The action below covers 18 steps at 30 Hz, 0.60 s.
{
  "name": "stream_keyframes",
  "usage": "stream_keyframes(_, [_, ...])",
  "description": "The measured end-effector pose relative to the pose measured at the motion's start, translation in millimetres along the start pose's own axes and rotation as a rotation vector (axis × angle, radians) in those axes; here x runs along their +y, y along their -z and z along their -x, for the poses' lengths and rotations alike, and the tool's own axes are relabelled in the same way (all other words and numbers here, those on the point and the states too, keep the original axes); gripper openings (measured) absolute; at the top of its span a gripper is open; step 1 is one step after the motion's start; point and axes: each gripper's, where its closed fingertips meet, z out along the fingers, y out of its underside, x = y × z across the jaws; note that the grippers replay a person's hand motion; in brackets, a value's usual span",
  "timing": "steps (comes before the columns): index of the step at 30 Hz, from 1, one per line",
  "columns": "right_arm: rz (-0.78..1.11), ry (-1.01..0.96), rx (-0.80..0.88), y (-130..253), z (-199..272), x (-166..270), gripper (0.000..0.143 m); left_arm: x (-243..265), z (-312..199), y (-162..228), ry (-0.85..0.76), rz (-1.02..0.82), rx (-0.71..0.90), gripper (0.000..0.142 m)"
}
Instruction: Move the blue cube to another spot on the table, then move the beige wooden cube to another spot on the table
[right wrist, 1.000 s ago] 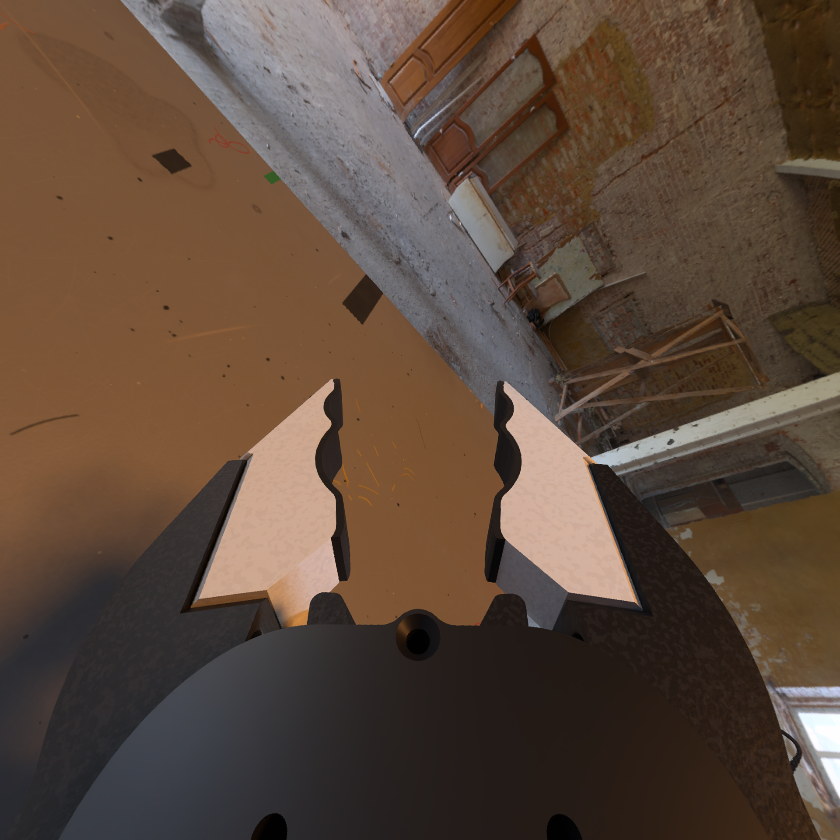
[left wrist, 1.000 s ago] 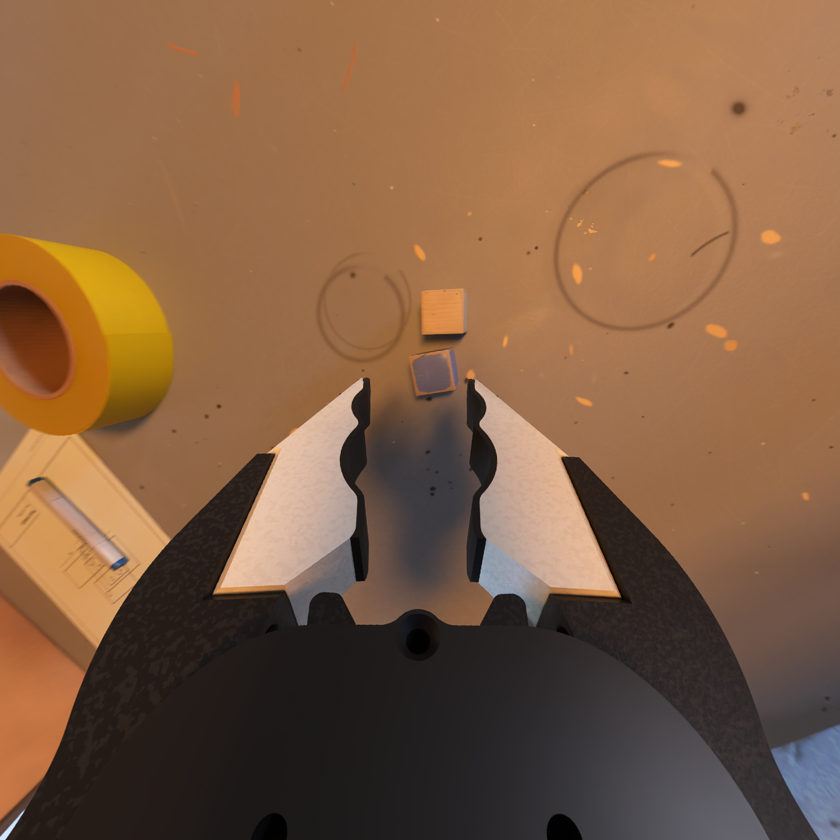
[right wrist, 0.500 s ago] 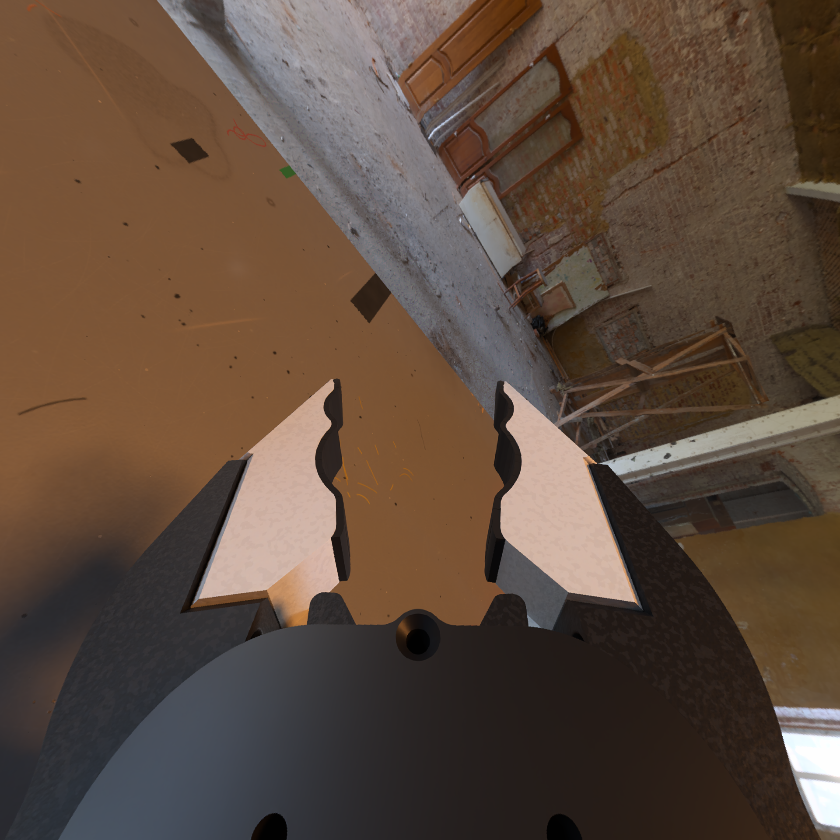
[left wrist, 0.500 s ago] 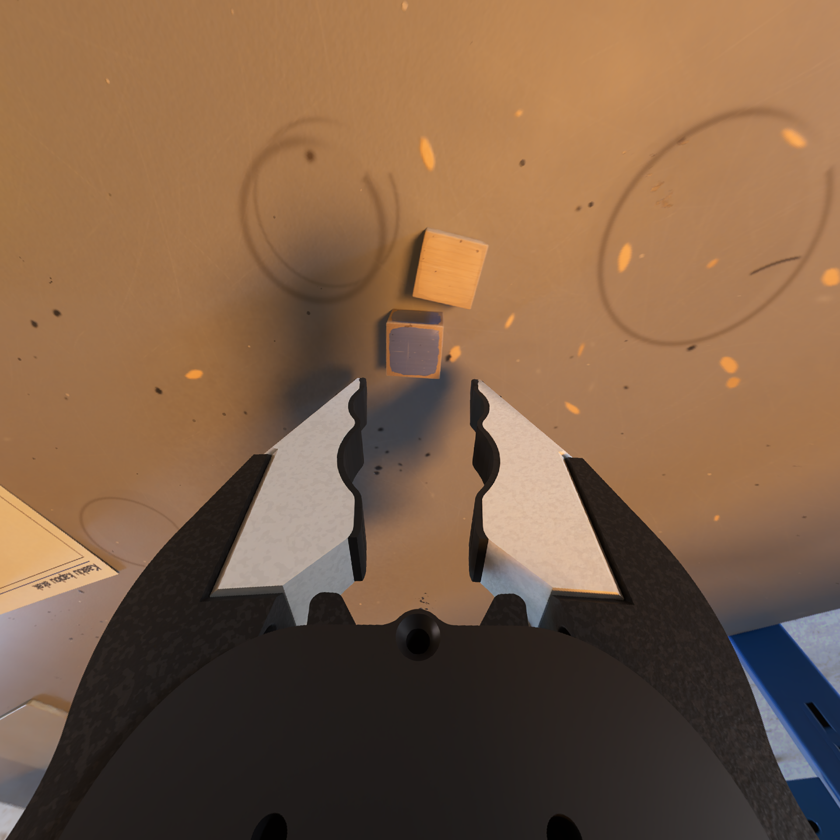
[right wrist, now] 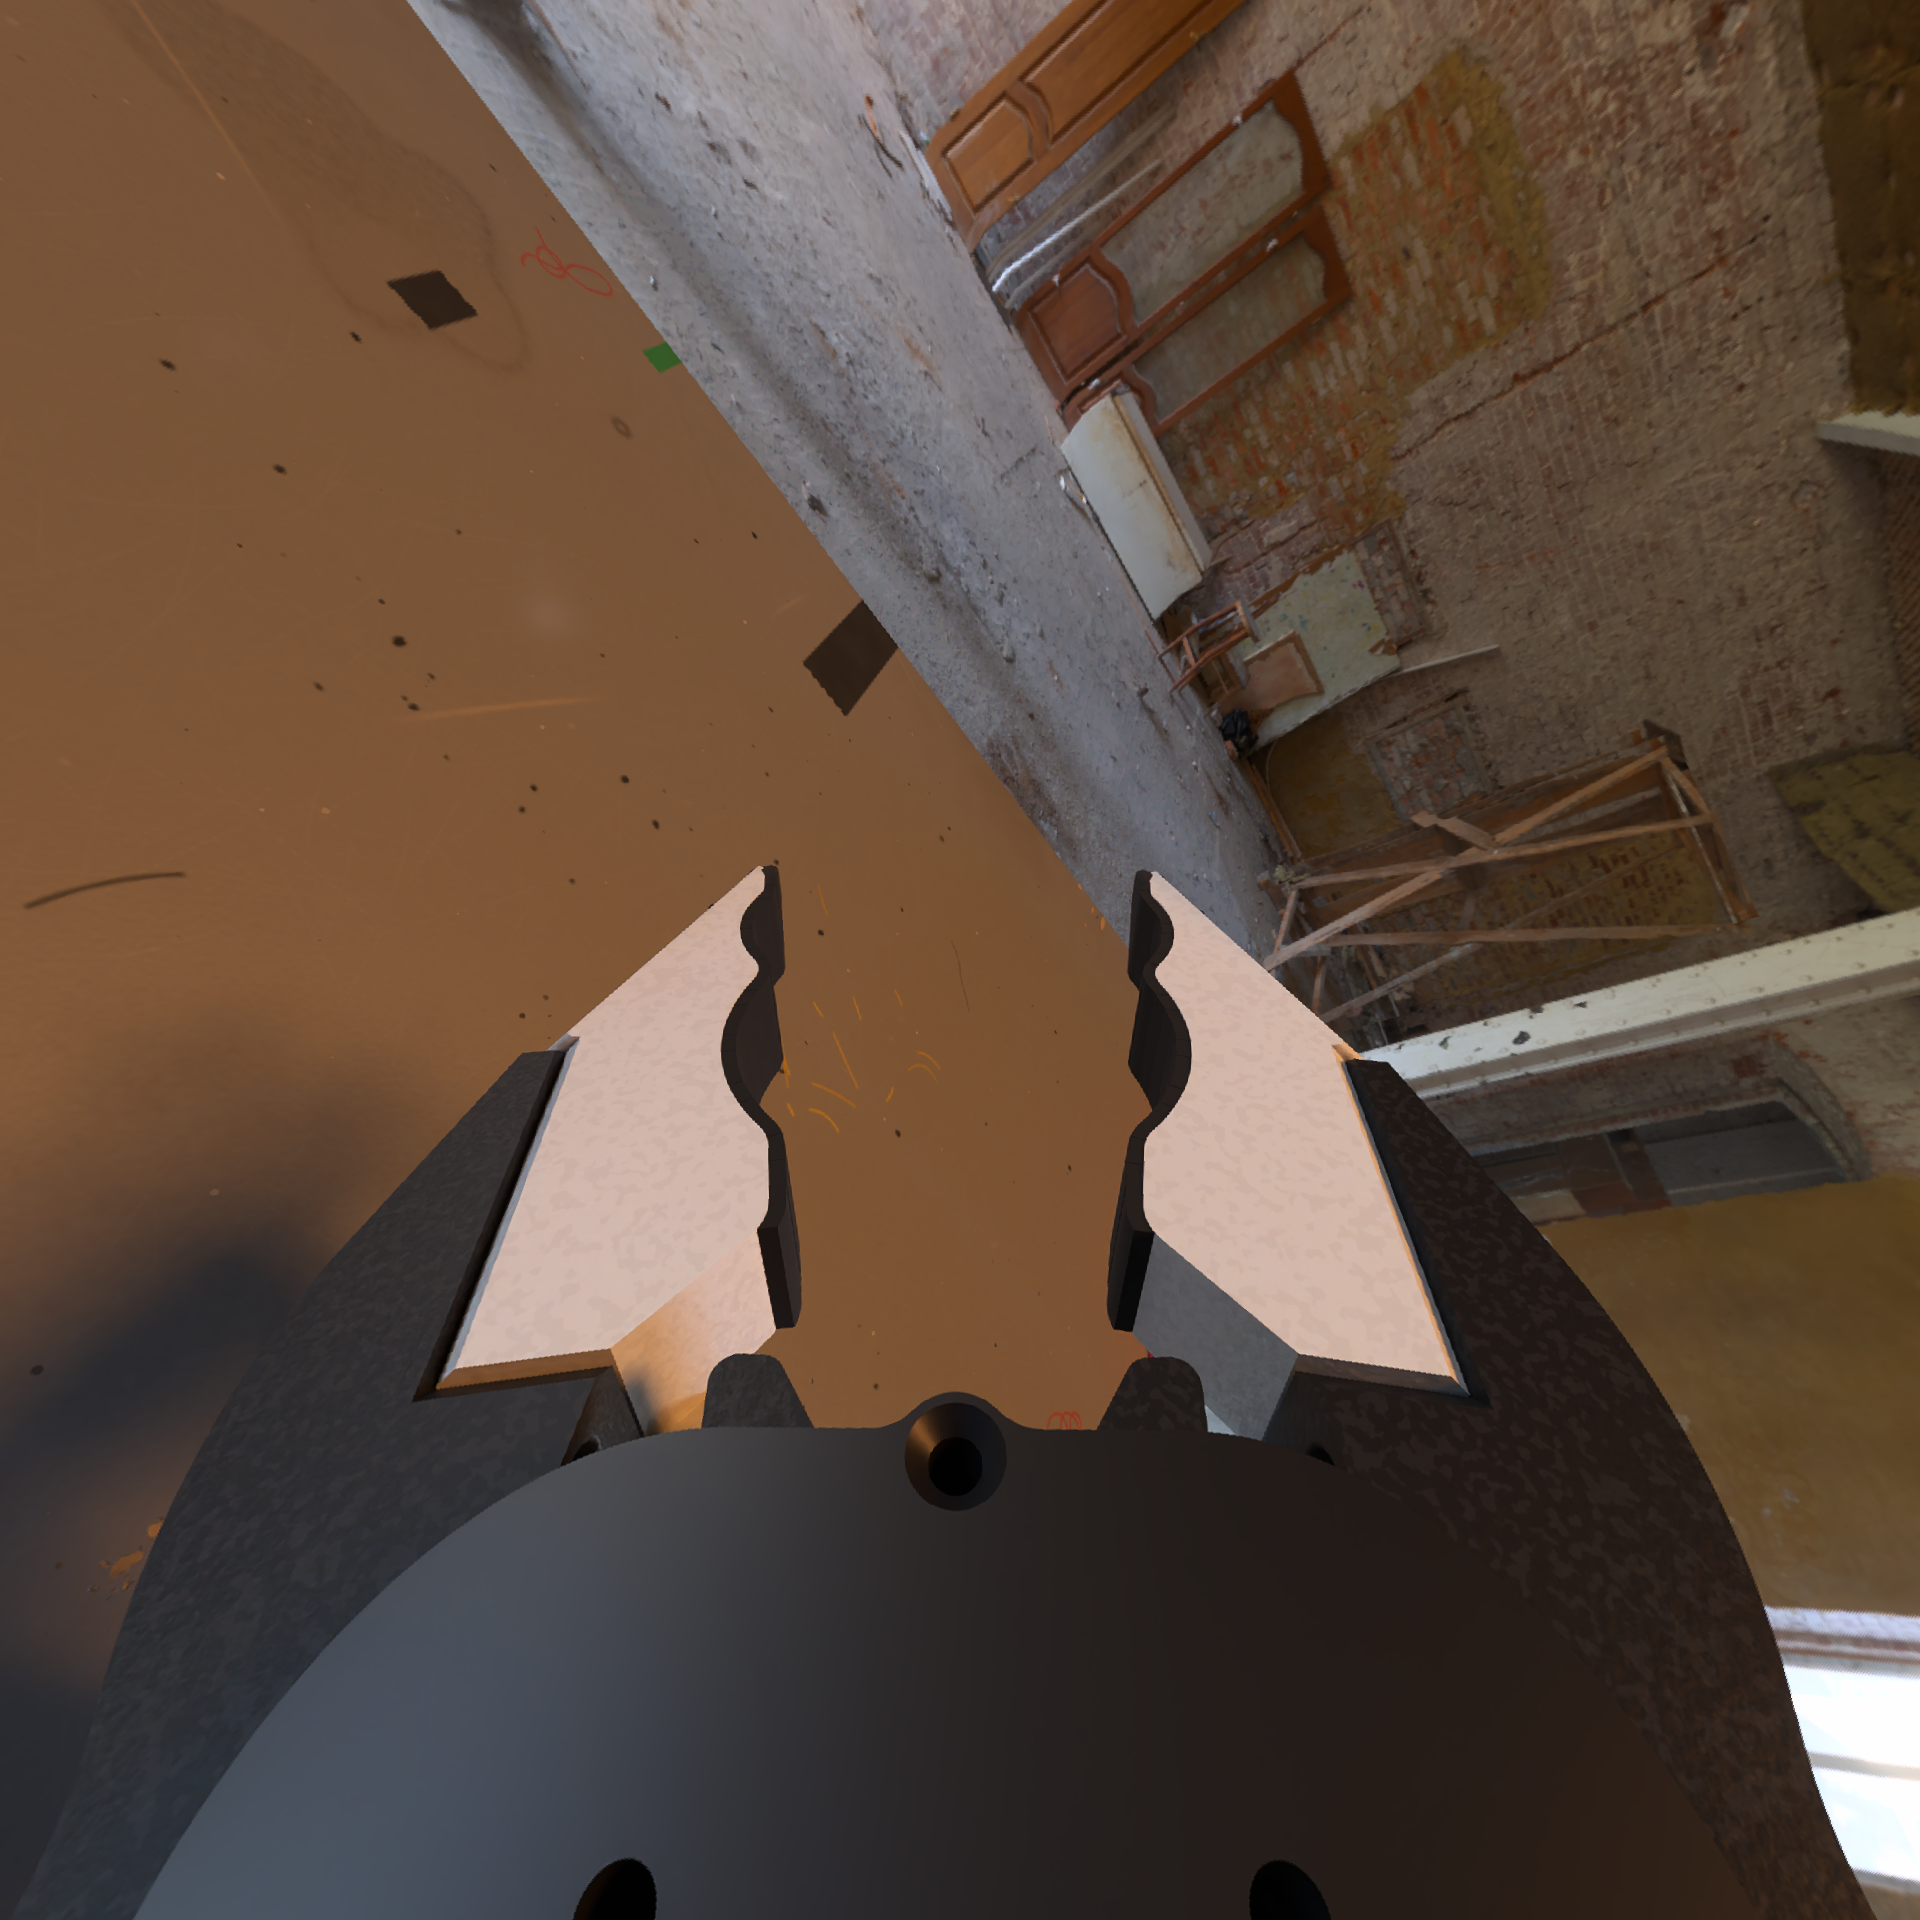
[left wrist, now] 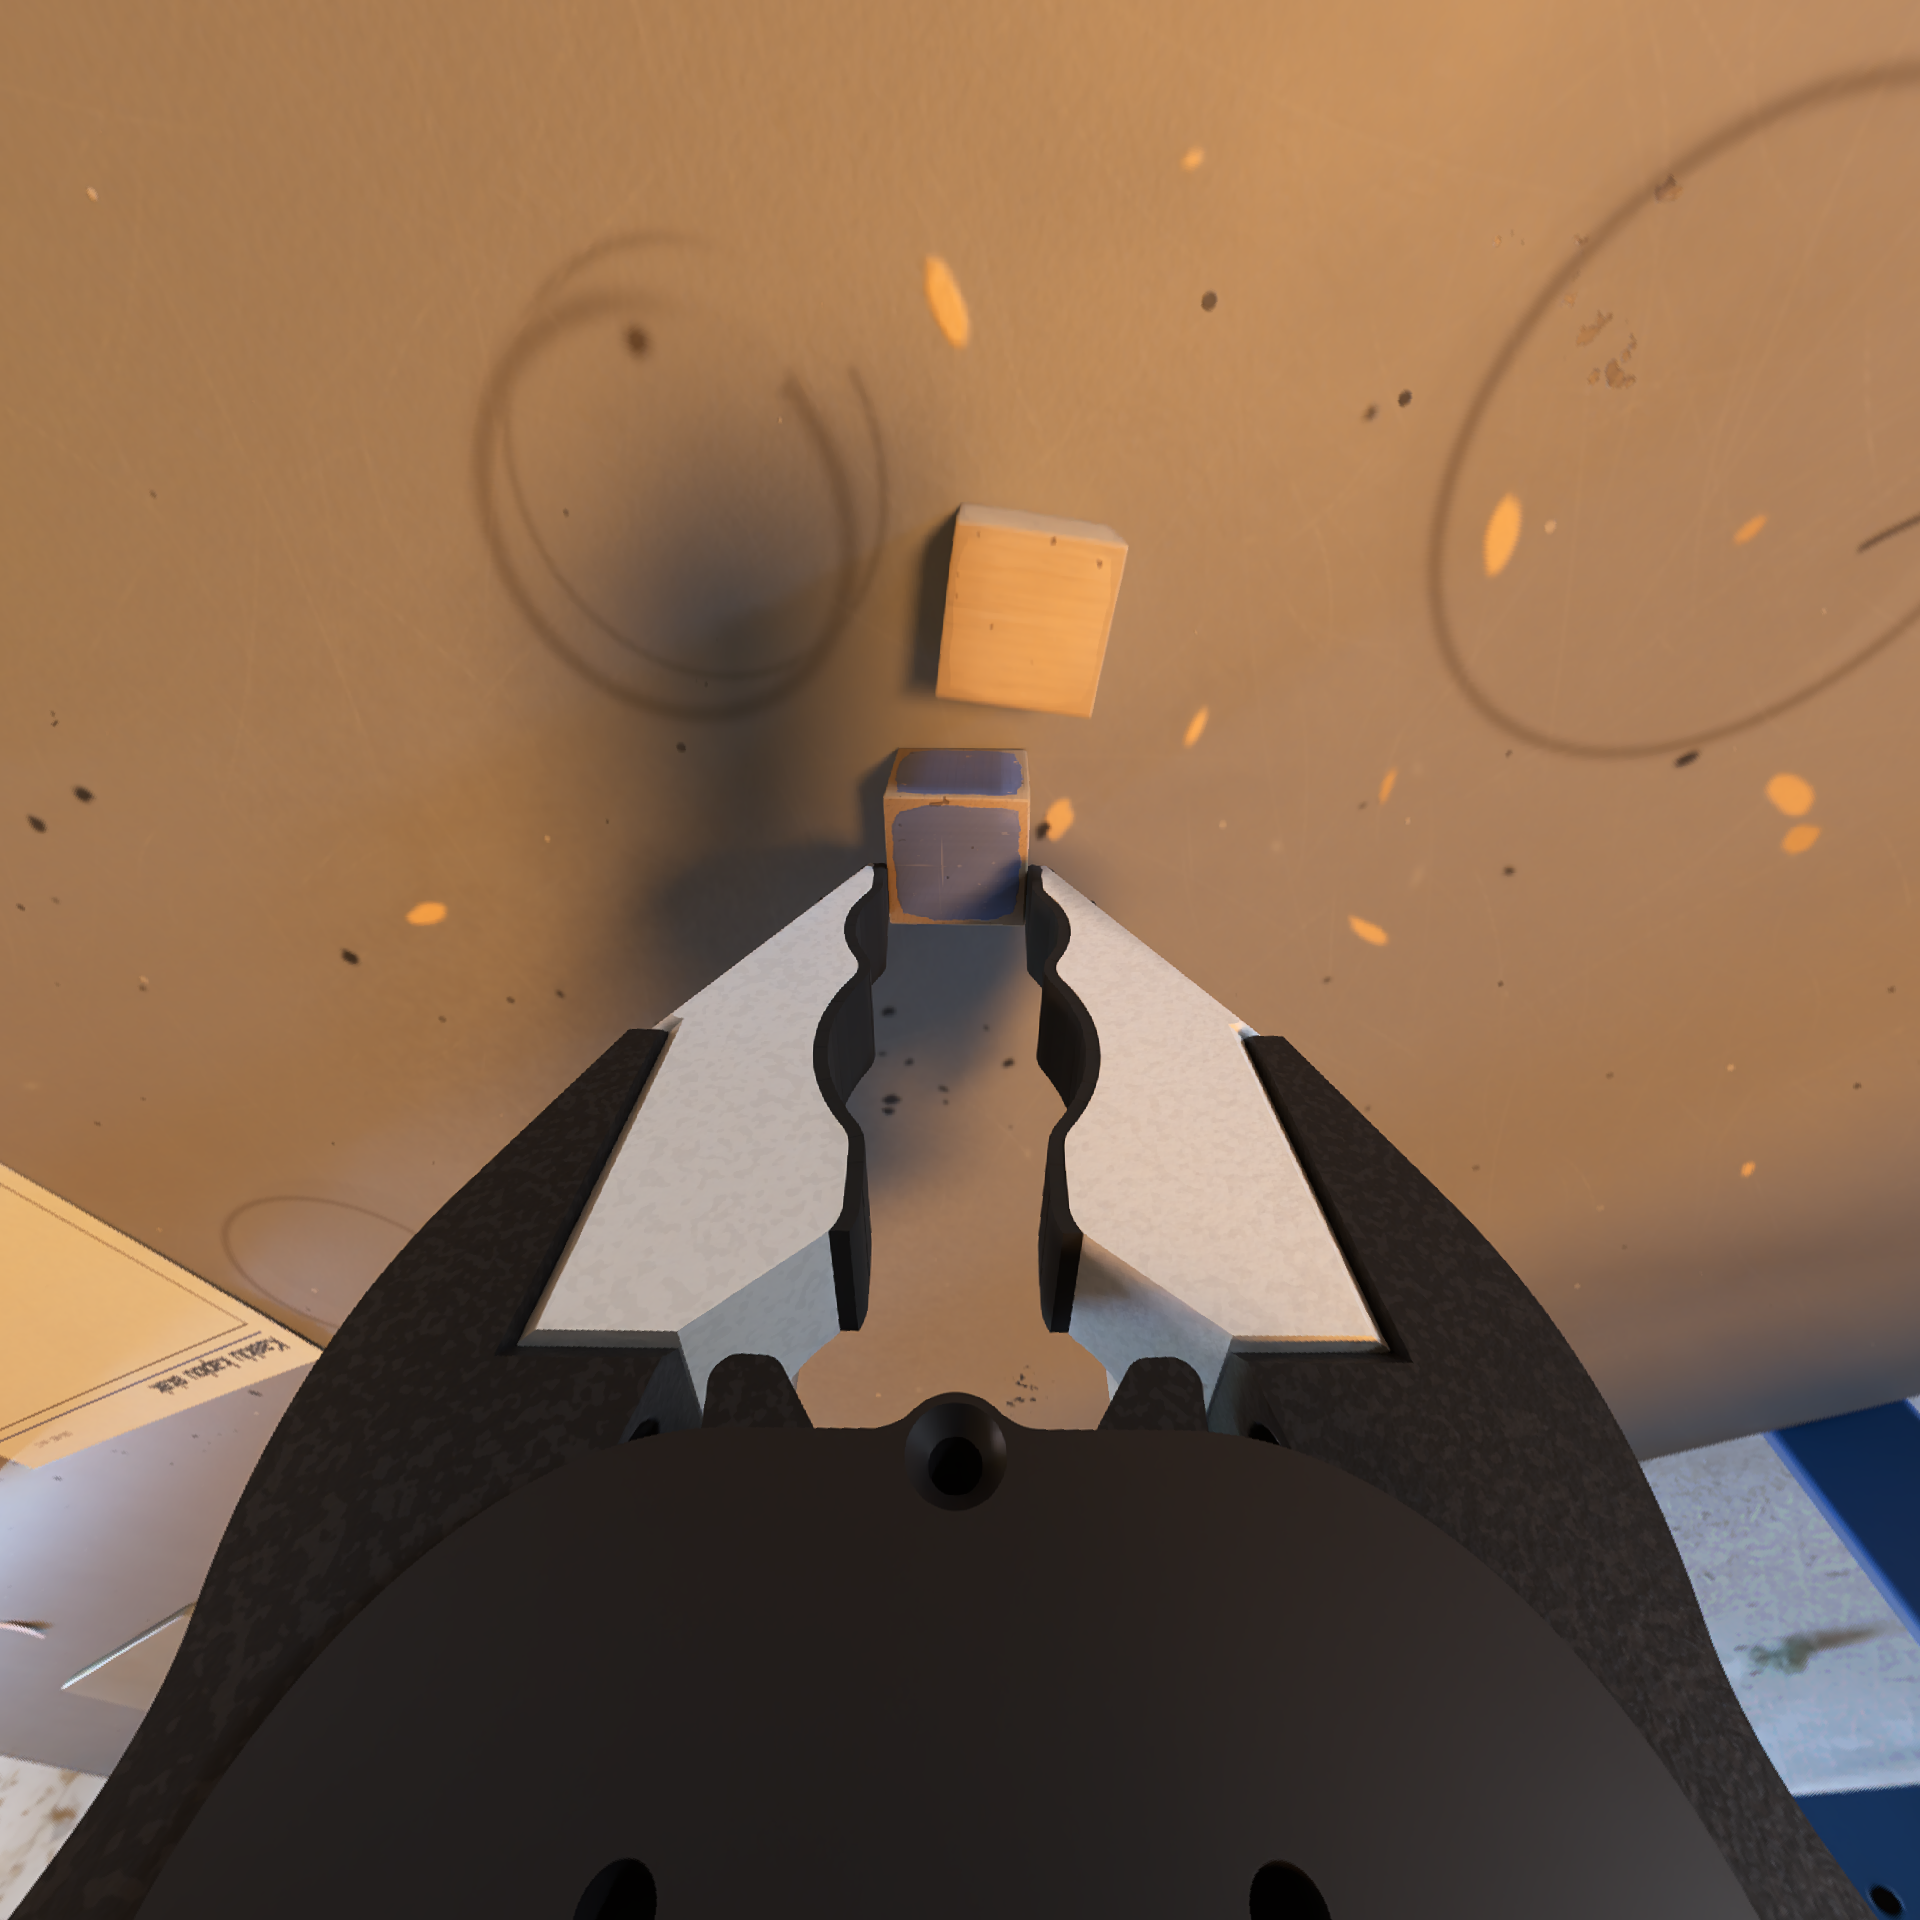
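Your left gripper [left wrist: 957, 894] has its tips pinching the blue cube [left wrist: 956, 860] on the table [left wrist: 312, 623], one pad on each side. The beige cube [left wrist: 1031, 613] sits just past it, not touching. Your right gripper [right wrist: 956, 894] hangs spread wide and holds nothing near the table edge.

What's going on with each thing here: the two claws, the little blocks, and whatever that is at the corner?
left gripper: jaws closed in around the blue cube's sides, at the tips.
blue cube: on the table, between the jaws.
beige wooden cube: on the table, untouched, just beyond the blue one, apart from it.
right gripper: jaws open, empty, over the table's edge.
cardboard box: lies at the left, closed.
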Motion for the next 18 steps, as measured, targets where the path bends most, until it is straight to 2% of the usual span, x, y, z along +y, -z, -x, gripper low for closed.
stream_keyframes(4, [0.009, -0.011, 0.006, 1, -6, 4, 0.067, 5, 6, 28, 0.038, -0.076, -0.033, 0.026])
stream_keyframes(7, [0.014, -0.033, 0.009, 1, -11, 8, 0.066, -3, 5, 81, 0.044, -0.298, -0.098, 0.026])
stream_keyframes(9, [0.017, -0.048, 0.009, 1, -15, 12, 0.066, -21, -9, 129, -0.014, -0.525, -0.159, 0.026])
stream_keyframes(12, [0.024, -0.068, 0.0, 1, -18, 16, 0.065, -59, -69, 193, -0.225, -0.87, -0.171, 0.026])
stream_keyframes(14, [0.027, -0.068, -0.001, 2, -20, 18, 0.065, -86, -126, 215, -0.398, -1.005, -0.122, 0.026])
stream_keyframes(16, [0.027, -0.072, -0.004, 4, -23, 19, 0.065, -114, -179, 213, -0.551, -1.052, -0.093, 0.026])
stream_keyframes(18, [0.027, -0.085, -0.002, 7, -29, 21, 0.064, -139, -223, 192, -0.668, -1.016, -0.073, 0.026])
